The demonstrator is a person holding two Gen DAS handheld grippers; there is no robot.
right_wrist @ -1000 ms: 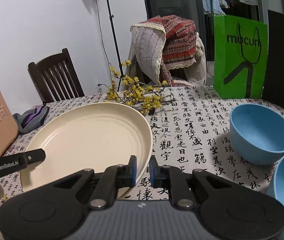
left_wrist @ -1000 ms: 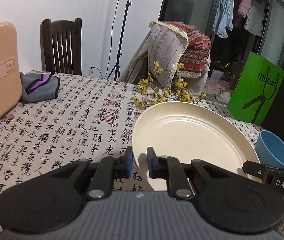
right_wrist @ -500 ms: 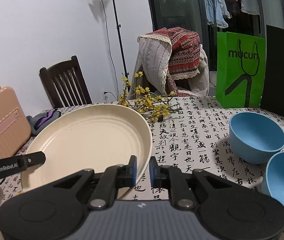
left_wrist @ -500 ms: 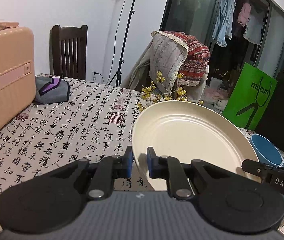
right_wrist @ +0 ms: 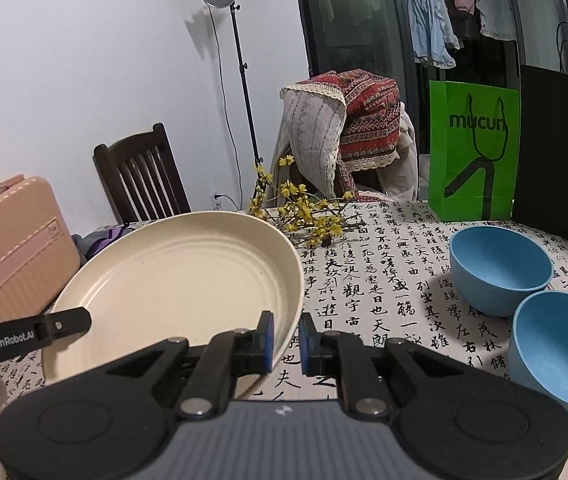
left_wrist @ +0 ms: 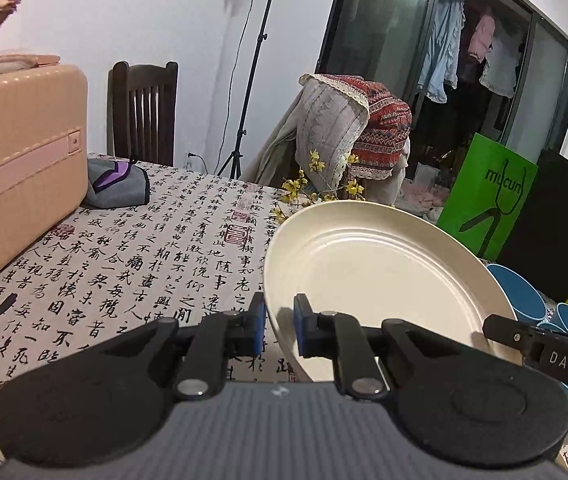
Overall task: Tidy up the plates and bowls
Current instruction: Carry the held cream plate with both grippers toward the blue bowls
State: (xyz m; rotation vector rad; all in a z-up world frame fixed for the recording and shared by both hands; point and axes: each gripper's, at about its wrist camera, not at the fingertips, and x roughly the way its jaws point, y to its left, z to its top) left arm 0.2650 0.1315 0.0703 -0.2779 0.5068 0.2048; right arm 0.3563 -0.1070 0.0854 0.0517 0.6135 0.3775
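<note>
1. Calligraphy-print tablecloth under everything, blue bowls well to the plate's right.
2. We've got the cream plate pinched at opposite rims: left gripper clamps its left edge, right gripper its right edge, plate slung between us.

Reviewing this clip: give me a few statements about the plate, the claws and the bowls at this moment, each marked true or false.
1. Both claws grip the cream plate at once. True: the left claw pinches its left rim and the right claw its right rim.
2. The plate holds food. False: its surface is bare.
3. The blue bowls are stacked inside one another. False: they stand side by side on the tablecloth, each separate.
4. A sprig of yellow flowers lies on the table beyond the plate. True.
5. The green bag lies flat on the table. False: it stands upright at the far edge.
</note>
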